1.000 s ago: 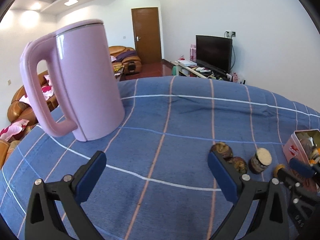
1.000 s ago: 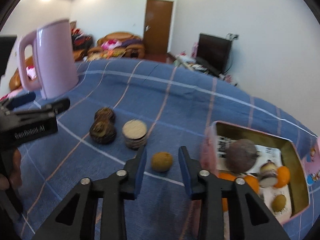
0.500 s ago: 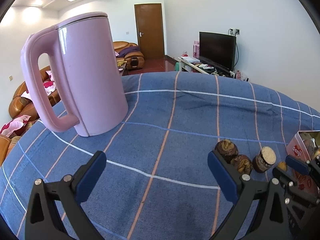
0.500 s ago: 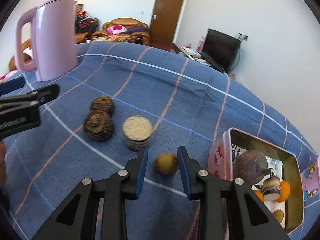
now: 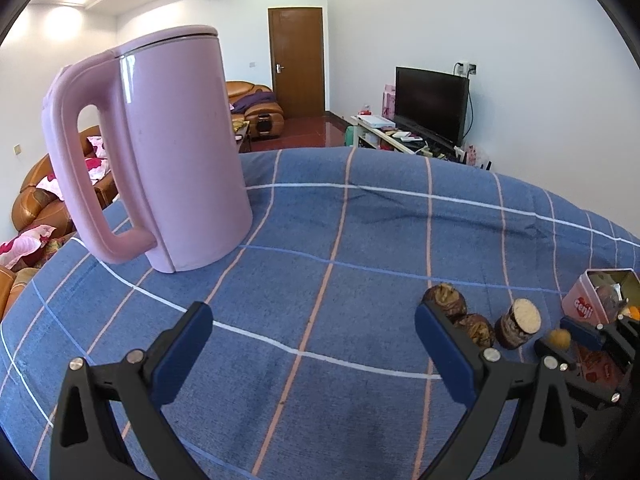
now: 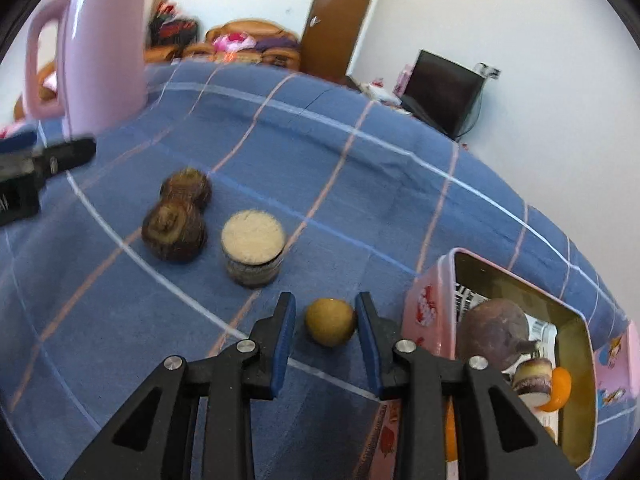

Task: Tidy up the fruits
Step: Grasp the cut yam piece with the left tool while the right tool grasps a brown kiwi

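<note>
The blue checked tablecloth (image 6: 360, 168) carries all items; positions below are given relative to the pink tin (image 6: 434, 304). The pink kettle (image 5: 176, 152) stands well apart from the tin, at the far left. Two dark round fruits (image 6: 176, 232) touch each other left of the tin, with a cut cylindrical piece (image 6: 253, 248) just beside them on the tin's side. The small yellow-brown fruit (image 6: 330, 322), roughly round with no evident long axis, lies on the cloth just left of the tin wall. The right gripper (image 6: 326, 336) straddles it, jaws narrowly apart with a slight gap on each side, not yet pressing. The left gripper (image 5: 312, 354) stands wide open over bare cloth, holding nothing, farther from the tin. Judgement: the right hand is nearer; closing on the fruit comes next.
</note>
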The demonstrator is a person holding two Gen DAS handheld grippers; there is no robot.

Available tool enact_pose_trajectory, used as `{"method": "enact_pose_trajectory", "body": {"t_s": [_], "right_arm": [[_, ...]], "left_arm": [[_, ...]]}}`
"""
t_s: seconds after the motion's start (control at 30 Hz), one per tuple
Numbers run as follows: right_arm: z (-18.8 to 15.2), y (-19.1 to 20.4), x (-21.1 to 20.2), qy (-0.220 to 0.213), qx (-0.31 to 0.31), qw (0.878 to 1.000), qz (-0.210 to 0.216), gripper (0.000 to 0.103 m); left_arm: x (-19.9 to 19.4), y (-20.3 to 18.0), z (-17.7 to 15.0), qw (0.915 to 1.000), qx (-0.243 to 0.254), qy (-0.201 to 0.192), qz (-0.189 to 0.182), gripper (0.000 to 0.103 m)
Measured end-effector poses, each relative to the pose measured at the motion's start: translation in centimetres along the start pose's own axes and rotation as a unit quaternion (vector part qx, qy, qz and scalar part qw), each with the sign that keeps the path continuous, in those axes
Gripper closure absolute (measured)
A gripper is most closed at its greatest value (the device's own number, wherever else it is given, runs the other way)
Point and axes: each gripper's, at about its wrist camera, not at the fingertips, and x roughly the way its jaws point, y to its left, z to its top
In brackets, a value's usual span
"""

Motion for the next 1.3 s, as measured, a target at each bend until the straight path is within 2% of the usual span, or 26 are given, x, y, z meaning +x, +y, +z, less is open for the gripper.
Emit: {"method": "enact_pose_trajectory", "body": {"t_s": [0.1, 0.17, 0.23, 0.3, 0.37, 0.47, 0.53, 0.63, 0.67, 0.8, 0.87, 0.93, 1.0, 1.1, 1.23, 1.3], "right_arm": [[0.1, 0.0, -0.3, 0.005, -0.003, 1.000, -0.001, 0.071], [0.0, -0.3, -0.4, 0.006, 0.002, 1.000, -0.014, 0.077], [-0.2, -0.4, -0.7, 0.000, 0.011, 1.000, -0.012, 0.077], [-0.3, -0.9, -2.0, -0.025, 0.035, 0.999, -0.005, 0.077], [-0.6, -1.5, -3.6, -0.064, 0.061, 0.996, 0.004, 0.077], [-1.4, -2.6, -5.8, -0.112, 0.098, 0.989, -0.019, 0.077], [-2.2, -3.9, -7.3, -0.147, 0.140, 0.979, -0.028, 0.077], [-2.8, -5.5, -7.9, -0.168, 0.187, 0.967, -0.027, 0.077], [-2.9, -5.9, -7.8, -0.165, 0.197, 0.966, -0.026, 0.077], [-3.0, -6.9, -7.6, -0.161, 0.221, 0.962, -0.017, 0.077], [-3.2, -7.1, -7.5, -0.163, 0.223, 0.961, -0.026, 0.077], [-3.4, -7.3, -7.4, -0.161, 0.228, 0.960, -0.022, 0.077], [-3.5, -7.6, -7.1, -0.158, 0.235, 0.959, -0.021, 0.077], [-3.6, -8.0, -7.0, -0.156, 0.243, 0.957, -0.016, 0.077], [-3.6, -8.1, -6.7, -0.151, 0.245, 0.958, -0.011, 0.077], [-3.5, -8.0, -6.6, -0.148, 0.245, 0.958, -0.009, 0.077]], "left_arm": [[-0.1, 0.0, 0.0, 1.0000, 0.000, -0.001, -0.003, 0.000], [-0.2, -0.1, 0.0, 1.0000, 0.002, -0.004, -0.009, 0.000], [-0.4, -0.4, -0.1, 0.9997, 0.009, -0.012, -0.020, 0.000], [-0.7, -0.9, -0.1, 0.9990, 0.017, -0.022, -0.036, 0.000], [-0.9, -1.5, -0.2, 0.9969, 0.029, -0.028, -0.067, 0.000], [-1.0, -2.6, -0.2, 0.9913, 0.040, -0.031, -0.121, 0.000], [-1.1, -3.6, -0.3, 0.9847, 0.054, -0.030, -0.163, 0.000], [-1.4, -5.8, -0.5, 0.9753, 0.093, -0.037, -0.197, 0.002], [-1.4, -6.4, -0.7, 0.9735, 0.105, -0.038, -0.200, 0.003], [-0.6, -9.8, -0.4, 0.9641, 0.162, -0.020, -0.210, 0.020], [0.3, -10.9, -0.1, 0.9628, 0.170, -0.003, -0.210, 0.027], [1.6, -12.0, 0.2, 0.9594, 0.177, 0.024, -0.218, 0.038], [2.3, -12.9, -0.1, 0.9580, 0.184, 0.040, -0.216, 0.044], [3.4, -14.0, -0.2, 0.9559, 0.194, 0.066, -0.210, 0.045], [4.9, -14.4, 0.1, 0.9578, 0.186, 0.097, -0.196, 0.046], [5.0, -14.5, 0.1, 0.9570, 0.187, 0.103, -0.196, 0.052]]}}
